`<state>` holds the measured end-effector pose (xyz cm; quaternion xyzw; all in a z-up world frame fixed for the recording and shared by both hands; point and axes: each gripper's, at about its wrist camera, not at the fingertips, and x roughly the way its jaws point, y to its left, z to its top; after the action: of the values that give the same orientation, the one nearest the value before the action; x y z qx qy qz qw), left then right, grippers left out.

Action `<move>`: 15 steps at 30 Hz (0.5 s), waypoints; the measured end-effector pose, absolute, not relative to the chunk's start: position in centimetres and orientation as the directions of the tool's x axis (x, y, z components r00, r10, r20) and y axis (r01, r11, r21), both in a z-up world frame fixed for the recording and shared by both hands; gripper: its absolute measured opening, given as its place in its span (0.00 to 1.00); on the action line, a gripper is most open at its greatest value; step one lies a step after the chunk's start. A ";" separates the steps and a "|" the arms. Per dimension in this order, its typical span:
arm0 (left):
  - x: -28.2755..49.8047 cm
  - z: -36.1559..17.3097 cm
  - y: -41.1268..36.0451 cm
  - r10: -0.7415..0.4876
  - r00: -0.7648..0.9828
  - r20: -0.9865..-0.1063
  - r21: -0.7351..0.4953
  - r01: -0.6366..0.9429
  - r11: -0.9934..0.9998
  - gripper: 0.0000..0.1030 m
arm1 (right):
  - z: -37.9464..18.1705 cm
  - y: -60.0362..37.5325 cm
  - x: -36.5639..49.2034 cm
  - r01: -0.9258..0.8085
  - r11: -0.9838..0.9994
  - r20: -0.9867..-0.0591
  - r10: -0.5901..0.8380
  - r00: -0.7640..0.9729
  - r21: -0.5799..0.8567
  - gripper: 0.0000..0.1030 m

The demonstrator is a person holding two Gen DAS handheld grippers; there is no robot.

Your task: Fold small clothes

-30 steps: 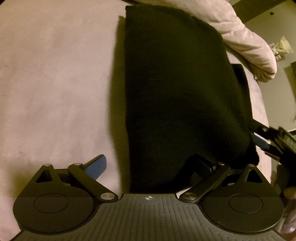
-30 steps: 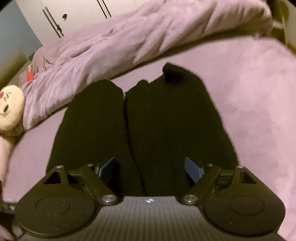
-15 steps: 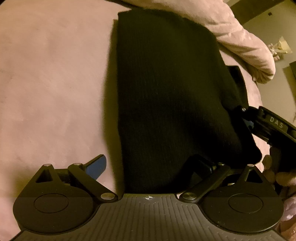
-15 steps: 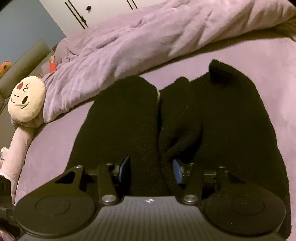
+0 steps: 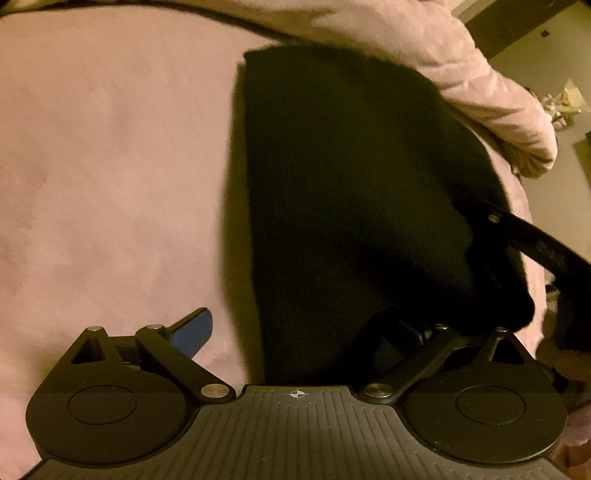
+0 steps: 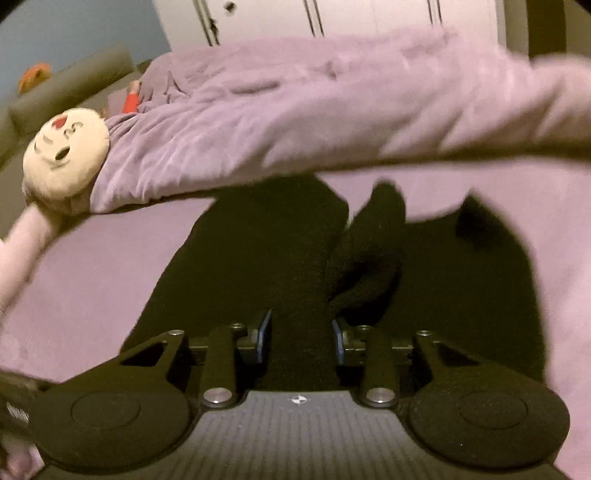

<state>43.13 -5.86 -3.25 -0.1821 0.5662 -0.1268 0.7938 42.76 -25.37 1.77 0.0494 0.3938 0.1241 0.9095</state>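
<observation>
A black knitted garment (image 5: 351, 184) lies on the pink bed sheet (image 5: 110, 166). My left gripper (image 5: 299, 332) is open at its near edge. One blue pad (image 5: 194, 332) rests over bare sheet, and the other finger (image 5: 406, 328) sits on the dark cloth. From the right my right gripper (image 5: 491, 221) reaches into the garment's far side. In the right wrist view its jaws are closing, and this gripper (image 6: 301, 339) pinches a ridge of the black garment (image 6: 258, 266) between both pads. A bunched fold (image 6: 369, 258) rises just beyond them.
A rumpled lilac duvet (image 6: 295, 122) lies across the far side of the bed and shows again as the duvet (image 5: 480, 92). A round plush cushion with a face (image 6: 66, 151) sits at the left. White wardrobe doors (image 6: 332, 18) stand behind.
The right gripper's jaws went from wide apart to narrow around a ridge of the garment, and it rolled and shifted sideways. A fold has bunched up. The left gripper barely moved.
</observation>
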 end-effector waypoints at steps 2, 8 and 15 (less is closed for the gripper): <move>43.1 -2.4 -5.6 -0.413 0.350 -0.841 -0.441 -0.002 0.897 0.98 | 3.1 -26.0 41.7 -0.179 0.975 -0.677 0.220 0.702 0.131 0.29; 44.3 -2.1 -7.0 -0.456 0.356 -0.816 -0.482 0.019 0.876 0.98 | 1.2 -30.5 39.5 0.051 0.994 -0.707 -0.108 0.699 -0.101 0.34; 45.8 -4.6 -10.2 -0.593 0.278 -0.756 -0.605 0.052 0.795 0.98 | -0.8 -35.4 40.5 0.136 0.982 -0.751 0.007 0.661 0.129 0.83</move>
<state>45.84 -10.21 -4.64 -0.2403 0.5624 -0.2117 0.7623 40.53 -35.36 -0.80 0.0872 0.4103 -0.0357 0.9071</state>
